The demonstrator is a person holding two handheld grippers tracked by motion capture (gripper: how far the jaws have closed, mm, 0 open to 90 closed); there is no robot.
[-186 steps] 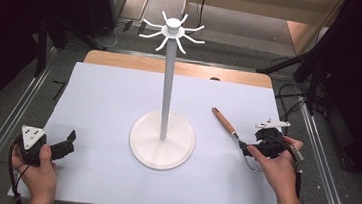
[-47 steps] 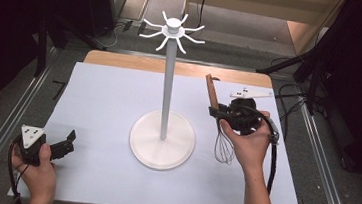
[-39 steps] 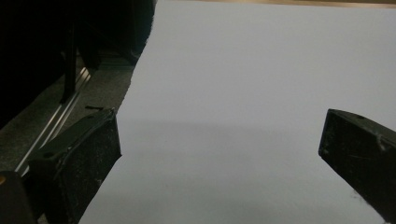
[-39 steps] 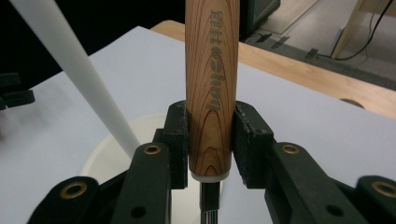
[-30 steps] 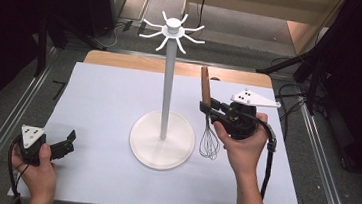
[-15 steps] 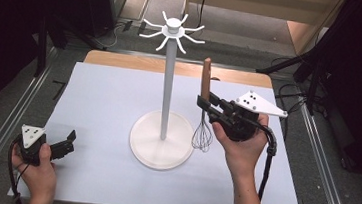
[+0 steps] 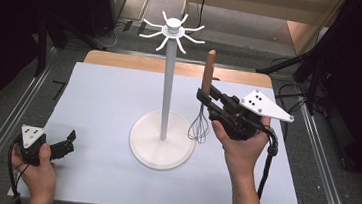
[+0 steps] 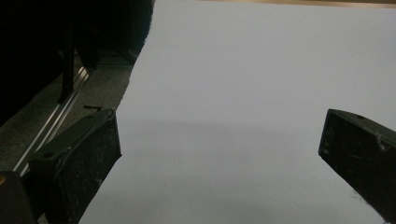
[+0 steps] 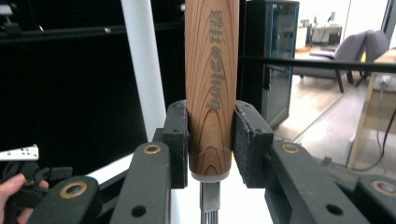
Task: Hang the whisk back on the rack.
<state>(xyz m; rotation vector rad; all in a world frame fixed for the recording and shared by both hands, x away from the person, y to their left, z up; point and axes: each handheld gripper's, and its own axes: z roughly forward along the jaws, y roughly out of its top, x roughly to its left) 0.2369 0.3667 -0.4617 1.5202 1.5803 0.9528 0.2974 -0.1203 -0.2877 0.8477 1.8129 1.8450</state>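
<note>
A whisk with a wooden handle (image 7: pixel 208 74) and a wire head (image 7: pixel 198 129) hangs upright in the air, handle up. My right gripper (image 7: pixel 204 97) is shut on the handle's lower end, just right of the white stand's pole (image 7: pixel 168 90). In the right gripper view the black pads (image 9: pixel 178 140) press both sides of the wooden handle (image 9: pixel 211 84), with the white pole (image 9: pixel 142 70) behind to the left. The stand has a round base (image 7: pixel 160 148) and hooks at its top (image 7: pixel 173 30). My left gripper (image 7: pixel 69 140) rests at the table's front left, its jaws open over bare white surface (image 8: pixel 233 116).
The white table top (image 7: pixel 109 100) has a wooden strip along its far edge (image 7: pixel 122 62). Metal rails (image 7: pixel 5 135) run along both sides. Dark equipment and cables stand beyond the far edge. A cable trails from the right gripper (image 7: pixel 266 163) down past the forearm.
My right gripper has picked the whisk up from the table's right side, turned it handle up, and carried it left and upward toward the stand. The left gripper has stayed put.
</note>
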